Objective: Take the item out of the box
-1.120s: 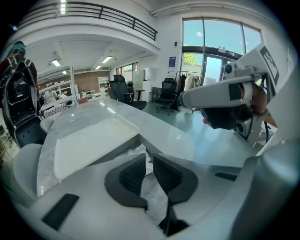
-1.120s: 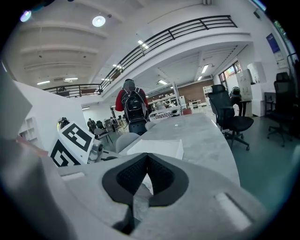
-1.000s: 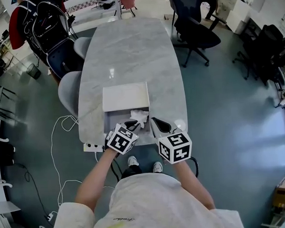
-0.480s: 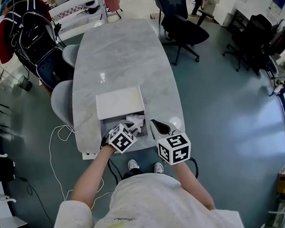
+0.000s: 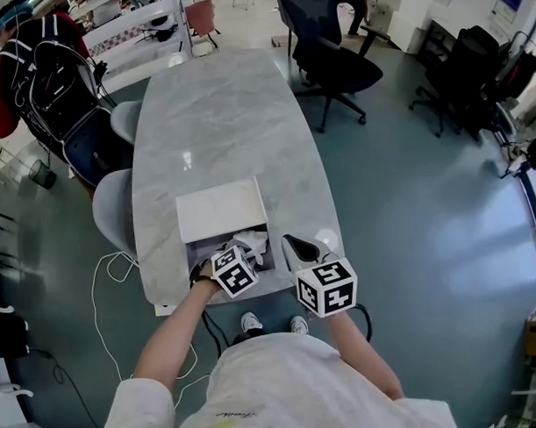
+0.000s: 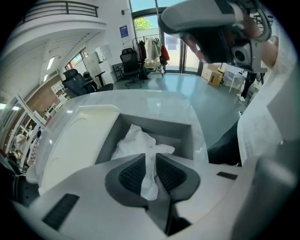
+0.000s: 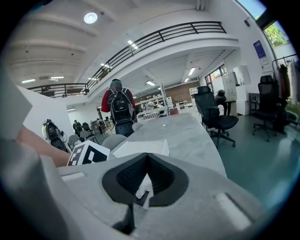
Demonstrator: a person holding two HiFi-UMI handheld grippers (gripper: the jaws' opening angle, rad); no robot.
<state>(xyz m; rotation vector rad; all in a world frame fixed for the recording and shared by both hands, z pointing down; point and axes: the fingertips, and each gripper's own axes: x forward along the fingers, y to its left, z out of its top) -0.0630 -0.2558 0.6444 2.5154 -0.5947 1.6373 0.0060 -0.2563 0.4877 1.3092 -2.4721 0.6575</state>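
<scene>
A white box sits near the table's close end, its lid [image 5: 220, 210] folded back and its grey inside [image 6: 174, 133] showing. A crumpled white item [image 5: 252, 239] lies in it. My left gripper [image 5: 247, 252] reaches into the box and is shut on a strip of the white item [image 6: 137, 142], which runs up between the pads [image 6: 132, 172]. My right gripper [image 5: 297, 245] hovers just right of the box over the table's edge, jaws closed together with nothing in them. In the right gripper view the right gripper [image 7: 147, 160] points along the table toward the lid [image 7: 143, 148].
The long marble table [image 5: 221, 123] stretches away beyond the box. Two grey chairs [image 5: 109, 188] stand at its left side, a black office chair [image 5: 333, 62] at the far right. A person with a backpack [image 7: 120, 108] stands in the distance. A cable [image 5: 108, 276] lies on the floor at left.
My left gripper has moved forward and down into the box, with the white item now low inside it. The right gripper has kept its place beside the box.
</scene>
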